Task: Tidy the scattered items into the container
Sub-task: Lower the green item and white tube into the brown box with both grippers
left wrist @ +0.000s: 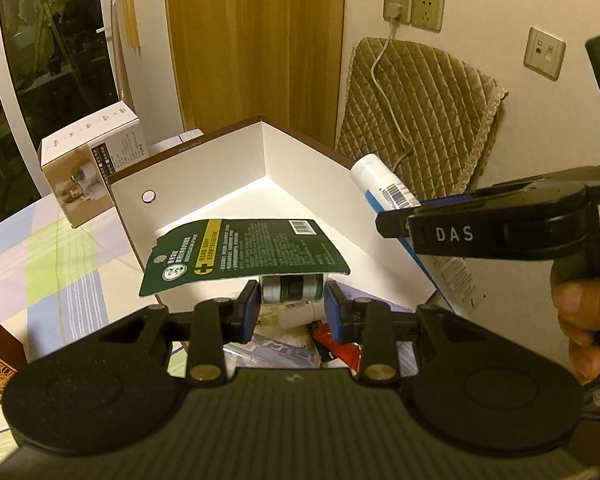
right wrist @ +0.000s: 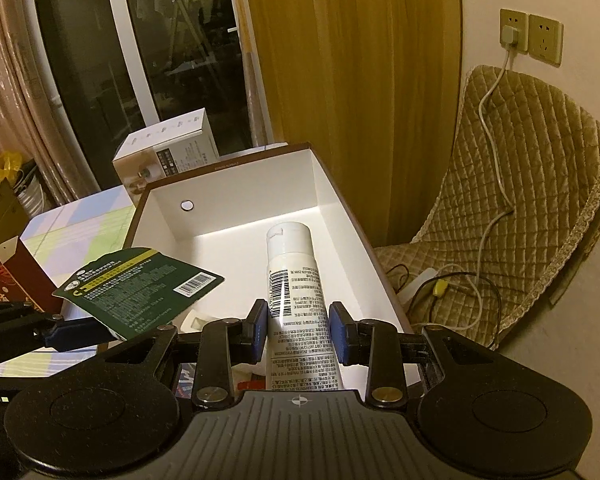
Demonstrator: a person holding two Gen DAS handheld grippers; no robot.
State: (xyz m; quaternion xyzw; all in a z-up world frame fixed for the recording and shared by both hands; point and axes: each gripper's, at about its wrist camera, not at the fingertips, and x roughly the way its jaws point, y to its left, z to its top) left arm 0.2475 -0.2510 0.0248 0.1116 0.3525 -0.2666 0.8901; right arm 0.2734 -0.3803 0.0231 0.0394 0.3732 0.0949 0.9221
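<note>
The right gripper [right wrist: 298,330] is clamped on a white tube [right wrist: 296,296], and the tube's long axis runs straight out along the fingers toward 12 o'clock, cap end forward. That cap hangs over the open white box [right wrist: 236,184], above its bare floor and short of the far wall, so the coming move looks like a plain lowering and release with no turn needed.

The left gripper [left wrist: 293,312] is clenched on a small green-and-white roll [left wrist: 292,289] fixed under a green backing card [left wrist: 244,252]. The card fans out flat from the pads toward 11 o'clock, its long axis lying crosswise to the fingers, and it hangs over the box's near-left rim. In the right wrist view the card sits at 9 o'clock from the tube, close beside it but apart.

Both loads are over the container; the tube seems the deeper in, so the right hand is probably nearer to a drop. Below the left fingers lie a red packet [left wrist: 340,346] and other wrappers, though whether they rest inside the box is hard to tell.
</note>
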